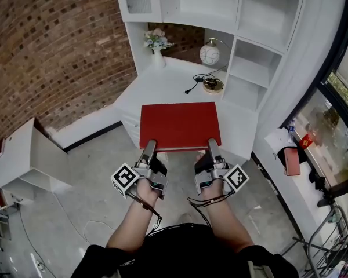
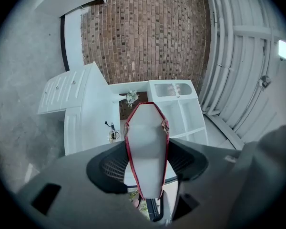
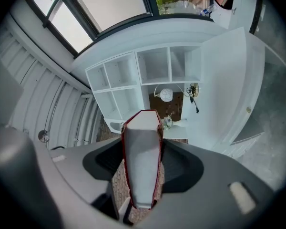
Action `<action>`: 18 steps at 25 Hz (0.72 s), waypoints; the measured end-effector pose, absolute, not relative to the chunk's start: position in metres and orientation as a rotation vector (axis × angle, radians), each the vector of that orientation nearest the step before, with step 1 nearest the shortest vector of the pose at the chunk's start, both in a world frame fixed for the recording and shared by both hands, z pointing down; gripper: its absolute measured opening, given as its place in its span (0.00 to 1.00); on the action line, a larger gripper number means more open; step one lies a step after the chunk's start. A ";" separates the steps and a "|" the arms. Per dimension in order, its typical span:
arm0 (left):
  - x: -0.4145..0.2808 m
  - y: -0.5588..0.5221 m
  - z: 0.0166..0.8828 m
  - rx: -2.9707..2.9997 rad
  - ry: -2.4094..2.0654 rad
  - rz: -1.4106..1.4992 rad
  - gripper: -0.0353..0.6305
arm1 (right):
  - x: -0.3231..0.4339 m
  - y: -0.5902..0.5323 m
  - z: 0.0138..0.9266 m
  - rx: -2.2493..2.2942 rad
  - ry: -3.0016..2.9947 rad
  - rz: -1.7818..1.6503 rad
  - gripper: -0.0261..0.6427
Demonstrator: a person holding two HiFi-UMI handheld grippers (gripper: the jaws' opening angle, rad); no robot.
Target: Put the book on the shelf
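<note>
Book [image 1: 180, 125], red-covered and closed, is lying flat and level in the air, carried between the two grippers. From the head view it is showing in front of the white desk [image 1: 162, 81], covering that desk's front edge.

The left gripper [image 1: 149, 147] is clamping the book's near edge toward its left corner. The right gripper [image 1: 212, 146] is clamping the same edge toward its right corner. The book is therefore reaching forward, away from both grippers, while the person's hands are sitting behind the jaws.

In the left gripper view the pale page edge, framed by thin red covers, is filling the gap between the jaws, and both pads are pressing on the covers. The right gripper view is showing the same kind of grip on its side.

The white shelf unit [image 1: 261, 22] is standing beyond the book's far edge, well apart from it. Past the book, a vase of flowers [image 1: 157, 41] and a round lamp [image 1: 209, 54] are sitting on the desk, with a black cord [image 1: 194, 87] lying near the lamp.
</note>
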State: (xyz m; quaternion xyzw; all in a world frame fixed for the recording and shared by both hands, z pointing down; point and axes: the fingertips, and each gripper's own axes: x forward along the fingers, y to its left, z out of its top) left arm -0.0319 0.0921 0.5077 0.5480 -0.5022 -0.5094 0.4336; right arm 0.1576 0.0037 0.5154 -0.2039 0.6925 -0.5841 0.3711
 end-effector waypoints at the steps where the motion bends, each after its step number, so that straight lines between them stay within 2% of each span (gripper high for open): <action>1: -0.034 0.086 0.504 1.368 -1.251 -1.275 0.44 | 0.155 -0.003 0.512 -0.514 1.778 -1.494 0.42; 18: -0.062 0.014 0.496 1.375 -1.261 -1.305 0.44 | 0.128 -0.077 0.494 -0.496 1.803 -1.482 0.42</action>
